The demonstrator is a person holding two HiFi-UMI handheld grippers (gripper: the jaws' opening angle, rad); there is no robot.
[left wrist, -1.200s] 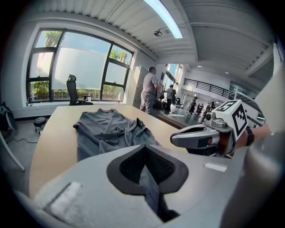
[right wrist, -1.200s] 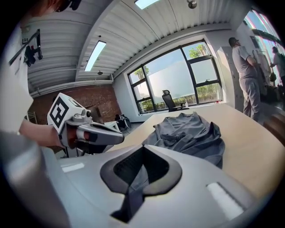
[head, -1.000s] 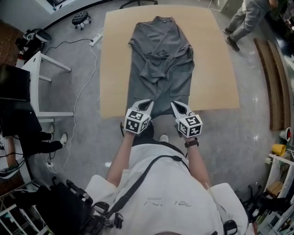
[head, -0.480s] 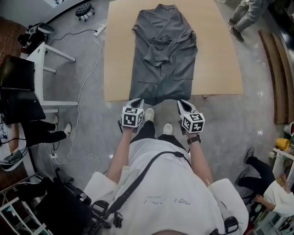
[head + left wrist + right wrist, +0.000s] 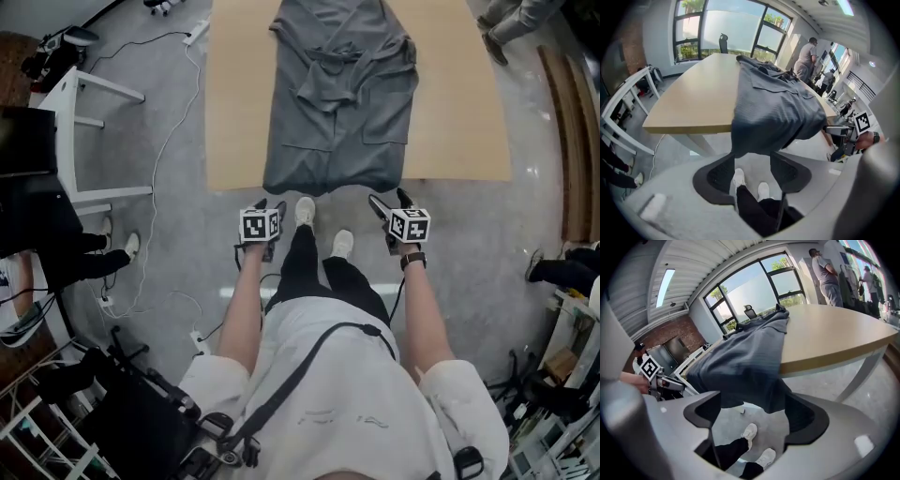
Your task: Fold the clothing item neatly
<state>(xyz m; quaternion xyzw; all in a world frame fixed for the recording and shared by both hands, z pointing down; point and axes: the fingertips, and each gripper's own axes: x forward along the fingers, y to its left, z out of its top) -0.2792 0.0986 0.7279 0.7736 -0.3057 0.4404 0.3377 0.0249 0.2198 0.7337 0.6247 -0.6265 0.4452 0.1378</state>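
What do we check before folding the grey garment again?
1. Left tool empty, jaws opening: ok.
2. Right tool empty, jaws opening: ok.
3. Grey garment straight along the table: ok.
4. Hem fully on the table: not ok, it hangs over the near edge.
5. Sleeves folded in flat: not ok, bunched.
6. Fabric underneath smooth: cannot tell.

No legible text, label, brand, number or sign found on any item in view.
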